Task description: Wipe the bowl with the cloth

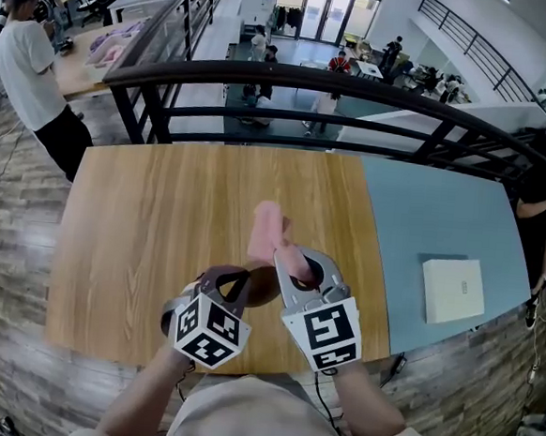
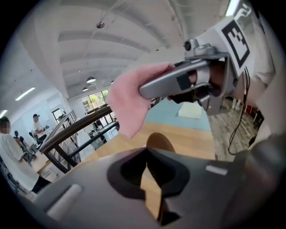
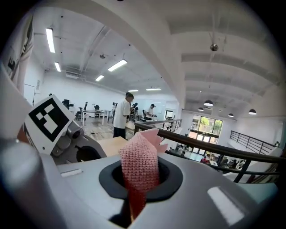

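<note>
Open office: desks [image 1: 96,50], mezzanine railing [image 1: 359,86]

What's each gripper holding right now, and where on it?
The right gripper holds the pink cloth, pinched at its lower end, with the rest sticking up past the jaws. The left gripper clamps the brown bowl by its rim.

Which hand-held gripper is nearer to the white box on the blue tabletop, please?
Right. The right hand-held gripper, holding the pink cloth, is left of the white box, apart from it; the left hand-held gripper, holding the brown bowl, is farther left.
</note>
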{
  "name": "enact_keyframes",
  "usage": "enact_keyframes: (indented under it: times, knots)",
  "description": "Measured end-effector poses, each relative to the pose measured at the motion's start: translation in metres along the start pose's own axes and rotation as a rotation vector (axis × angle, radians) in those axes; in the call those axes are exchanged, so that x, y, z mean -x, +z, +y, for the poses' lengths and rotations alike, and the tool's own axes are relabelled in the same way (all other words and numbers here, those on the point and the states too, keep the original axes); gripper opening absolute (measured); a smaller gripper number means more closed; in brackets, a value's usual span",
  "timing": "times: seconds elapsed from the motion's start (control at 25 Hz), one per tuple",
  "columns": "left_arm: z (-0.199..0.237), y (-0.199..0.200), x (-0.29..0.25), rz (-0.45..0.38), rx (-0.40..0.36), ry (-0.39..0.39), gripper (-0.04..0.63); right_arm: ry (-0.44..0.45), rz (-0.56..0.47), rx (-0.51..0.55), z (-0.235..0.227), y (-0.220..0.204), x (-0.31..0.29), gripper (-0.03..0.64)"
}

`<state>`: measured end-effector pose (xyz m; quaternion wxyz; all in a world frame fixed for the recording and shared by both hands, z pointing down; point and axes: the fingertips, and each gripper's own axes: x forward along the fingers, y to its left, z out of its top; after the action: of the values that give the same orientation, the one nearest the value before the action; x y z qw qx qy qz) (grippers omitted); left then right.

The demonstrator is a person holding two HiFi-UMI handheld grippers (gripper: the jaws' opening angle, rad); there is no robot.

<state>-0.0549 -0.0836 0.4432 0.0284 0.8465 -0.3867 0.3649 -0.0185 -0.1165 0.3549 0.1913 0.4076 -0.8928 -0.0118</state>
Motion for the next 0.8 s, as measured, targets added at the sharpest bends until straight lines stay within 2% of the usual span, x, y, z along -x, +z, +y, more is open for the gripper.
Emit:
enact_keyframes:
  times: [0.2, 0.4, 0.56, 0.8]
  knots:
    - [-0.019, 0.014, 0.008, -0.011, -0.085, -0.036, 0.005, 0.089, 0.029, 0.028, 0.023, 0.000, -0.004, 0.017]
    - [-0.024, 0.023, 0.015, -0.035, -0.142, -0.015, 0.005, 0.203, 0.093, 0.050, 0.050, -0.019, -0.007, 0.017]
    - [-0.025, 0.024, 0.021, -0.056, -0.129, -0.022, 0.005, 0.192, 0.152, 0.054, 0.048, -0.036, -0.007, 0.016]
    - [-0.018, 0.018, 0.028, -0.058, -0.059, 0.014, 0.005, 0.141, 0.168, 0.000, 0.029, -0.049, -0.001, 0.015]
